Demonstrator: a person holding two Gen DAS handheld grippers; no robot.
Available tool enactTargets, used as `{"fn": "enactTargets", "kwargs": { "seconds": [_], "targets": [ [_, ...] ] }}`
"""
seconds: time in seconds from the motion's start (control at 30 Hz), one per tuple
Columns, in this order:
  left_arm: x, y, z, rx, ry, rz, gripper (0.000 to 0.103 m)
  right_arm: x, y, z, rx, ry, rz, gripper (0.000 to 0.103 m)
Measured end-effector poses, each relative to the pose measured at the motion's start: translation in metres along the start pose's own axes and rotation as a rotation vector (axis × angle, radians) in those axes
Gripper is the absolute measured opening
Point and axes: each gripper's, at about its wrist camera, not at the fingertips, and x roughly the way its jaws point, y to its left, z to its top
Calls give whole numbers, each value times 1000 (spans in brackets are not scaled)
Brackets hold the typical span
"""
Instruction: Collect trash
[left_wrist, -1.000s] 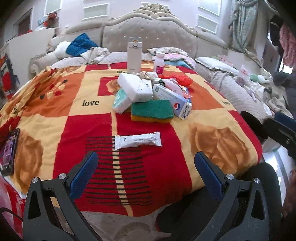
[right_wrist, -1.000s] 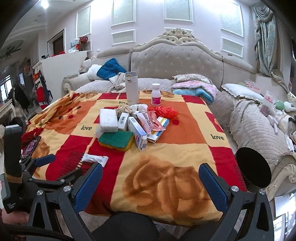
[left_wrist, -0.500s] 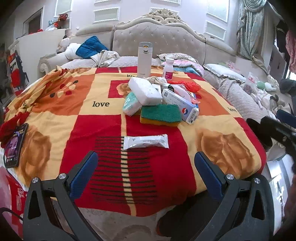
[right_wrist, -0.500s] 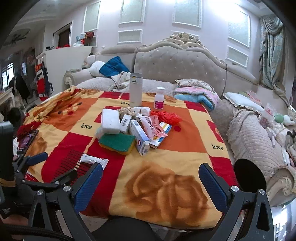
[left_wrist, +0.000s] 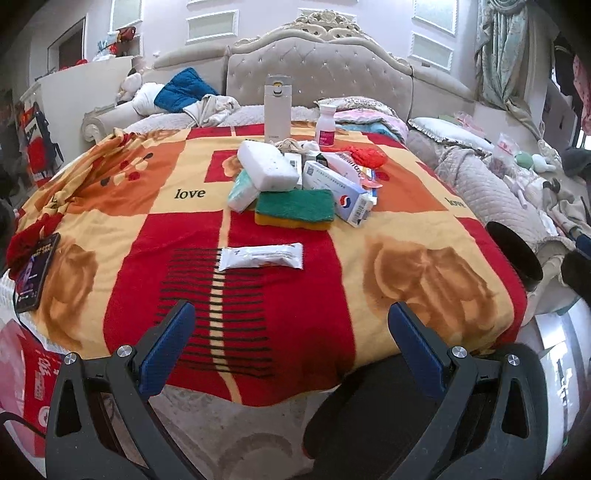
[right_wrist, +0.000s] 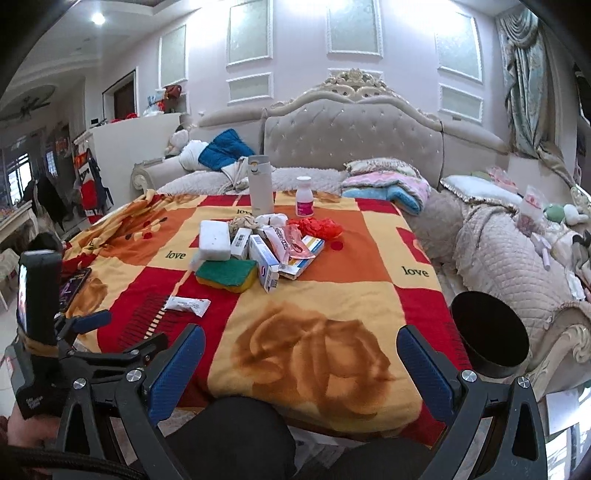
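Note:
A white snack wrapper (left_wrist: 261, 257) (right_wrist: 187, 305) lies alone on the red and yellow blanket, nearest the front. Behind it sits a pile: green and yellow sponge (left_wrist: 294, 209) (right_wrist: 226, 275), white block (left_wrist: 267, 165), blue and white box (left_wrist: 341, 194) (right_wrist: 263, 263), pink packet (right_wrist: 291, 240), crumpled red plastic (left_wrist: 365, 155) (right_wrist: 320, 226). A black round bin (right_wrist: 488, 338) (left_wrist: 515, 256) stands off the table's right side. My left gripper (left_wrist: 291, 347) hangs open before the front edge, short of the wrapper. My right gripper (right_wrist: 301, 363) is open too, over the front edge, empty.
A white flask (left_wrist: 277, 109) and a small pill bottle (left_wrist: 325, 124) stand at the back of the table. A phone (left_wrist: 36, 273) lies at the left edge. A sofa with cushions and bedding wraps behind and to the right. A dark knee (right_wrist: 236, 435) is below the grippers.
Both grippers have drawn back and risen a little, so the table looks farther away. Both stay open and nothing on the table has moved.

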Motion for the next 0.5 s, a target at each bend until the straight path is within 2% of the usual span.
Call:
{"fn": "enactTargets", "kwargs": {
  "seconds": [0.17, 0.33, 0.5],
  "targets": [
    [2, -11, 6, -2, 13, 1, 103, -2, -2, -6, -40, -10, -2, 103],
    [6, -13, 13, 18, 12, 19, 103, 11, -15, -3, 0, -2, 21, 103],
    [20, -7, 18, 24, 49, 46, 103, 37, -28, -2, 57, 36, 45, 103]
  ]
}}
